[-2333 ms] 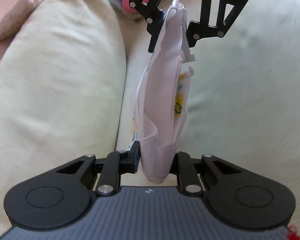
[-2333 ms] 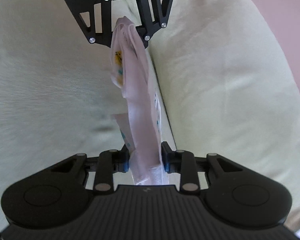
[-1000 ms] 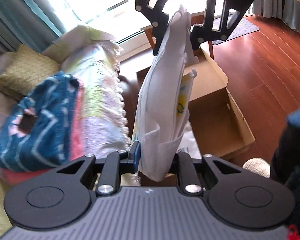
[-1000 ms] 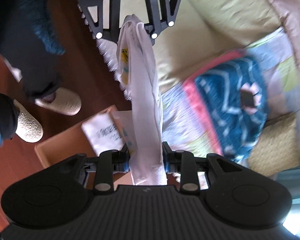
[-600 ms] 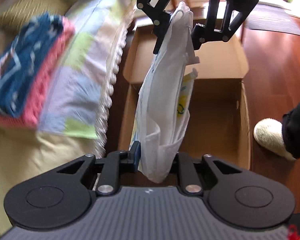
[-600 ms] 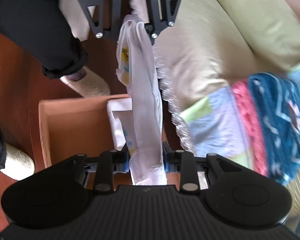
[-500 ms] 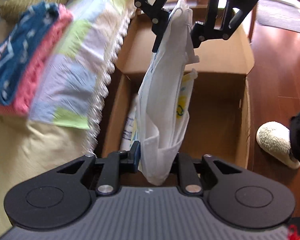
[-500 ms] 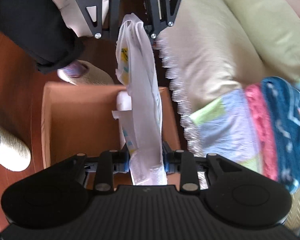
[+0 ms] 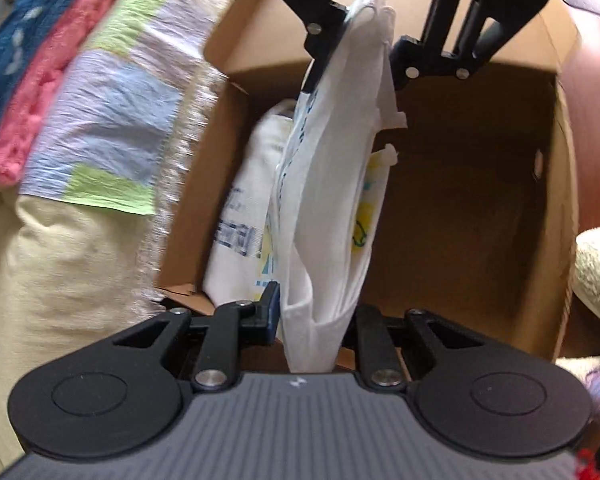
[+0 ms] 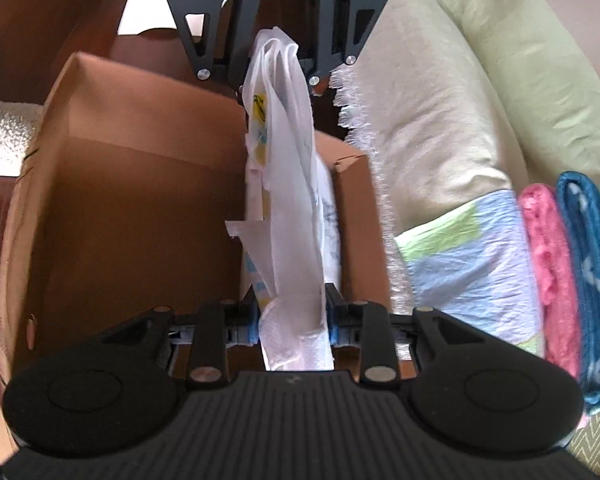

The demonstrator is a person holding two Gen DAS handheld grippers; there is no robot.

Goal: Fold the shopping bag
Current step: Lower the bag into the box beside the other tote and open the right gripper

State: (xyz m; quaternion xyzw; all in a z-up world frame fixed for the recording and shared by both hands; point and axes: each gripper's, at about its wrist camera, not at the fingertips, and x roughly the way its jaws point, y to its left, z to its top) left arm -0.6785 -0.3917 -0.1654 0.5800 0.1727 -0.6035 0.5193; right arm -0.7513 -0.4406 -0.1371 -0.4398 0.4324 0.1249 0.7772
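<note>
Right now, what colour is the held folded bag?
White shopping bag with yellow and blue print; clearest in the left wrist view.

No legible text | blue print on the white bag in the box (image 9: 240,236): blurred, unreadable | held shopping bag (image 9: 332,184): yellow-blue graphic only, no words

We have carried the folded shopping bag (image 9: 332,184) away from the pale sofa cushions and across the room, so it now hangs over the open cardboard box (image 9: 480,208) on the floor. The box fills far more of both views than half a second ago, and another folded white bag (image 9: 244,208) inside it has come into sight
</note>
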